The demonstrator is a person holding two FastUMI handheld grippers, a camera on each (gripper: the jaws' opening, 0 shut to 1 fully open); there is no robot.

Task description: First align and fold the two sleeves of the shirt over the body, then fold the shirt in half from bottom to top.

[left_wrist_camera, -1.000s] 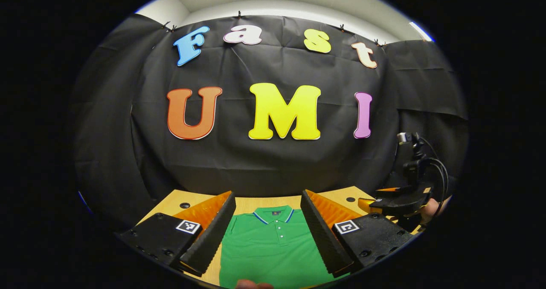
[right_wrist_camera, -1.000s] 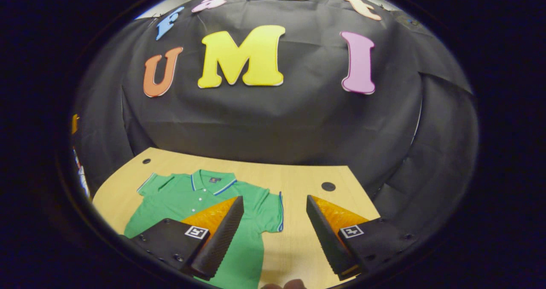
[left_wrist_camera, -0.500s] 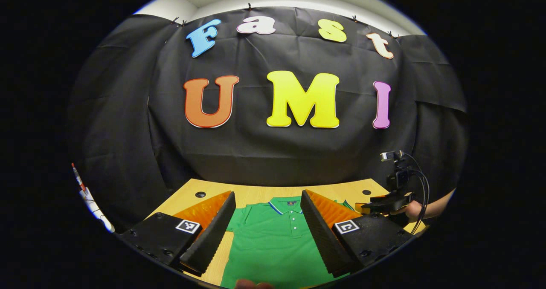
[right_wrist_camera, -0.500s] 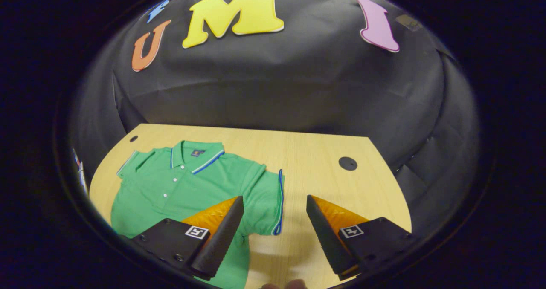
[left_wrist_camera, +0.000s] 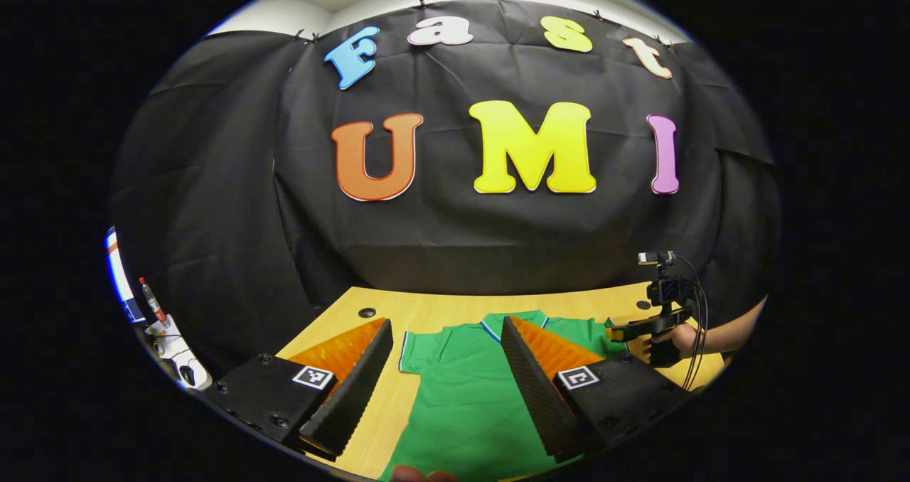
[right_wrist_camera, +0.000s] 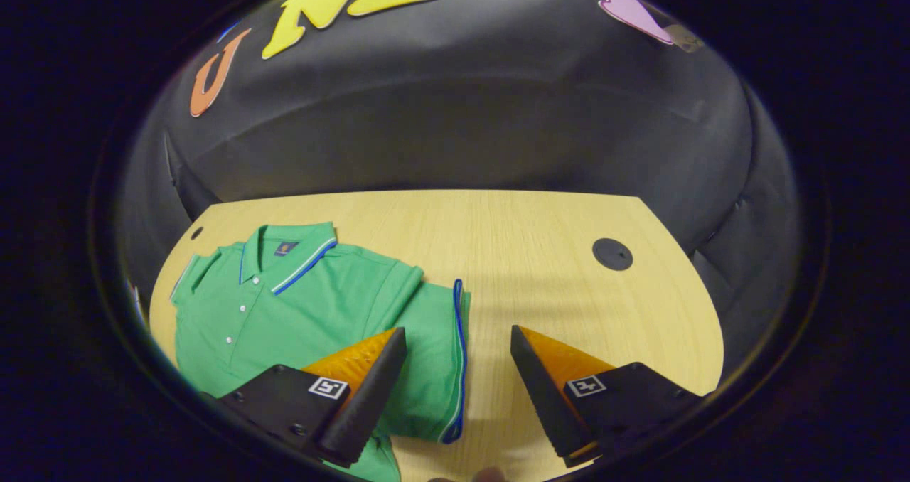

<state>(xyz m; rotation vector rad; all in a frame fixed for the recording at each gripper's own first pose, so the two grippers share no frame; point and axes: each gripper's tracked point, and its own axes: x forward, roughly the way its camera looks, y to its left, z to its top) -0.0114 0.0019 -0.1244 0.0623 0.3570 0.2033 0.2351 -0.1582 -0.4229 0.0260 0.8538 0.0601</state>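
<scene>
shirt laid flat on desk, unfolded; right gripper has been lowered to the right sleeve, left gripper shifted toward the left one; both sets of fingers apart, nothing gripped, sleeve fold next

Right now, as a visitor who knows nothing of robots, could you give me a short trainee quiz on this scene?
1. True or false: the green polo shirt lies spread on the light wooden table.
2. The right gripper is: A open, B shut on the sleeve.
3. Fill in: the blue-trimmed sleeve cuff lies between the right gripper's ___.

Key: 1 true; 2 A; 3 fingers.
</scene>
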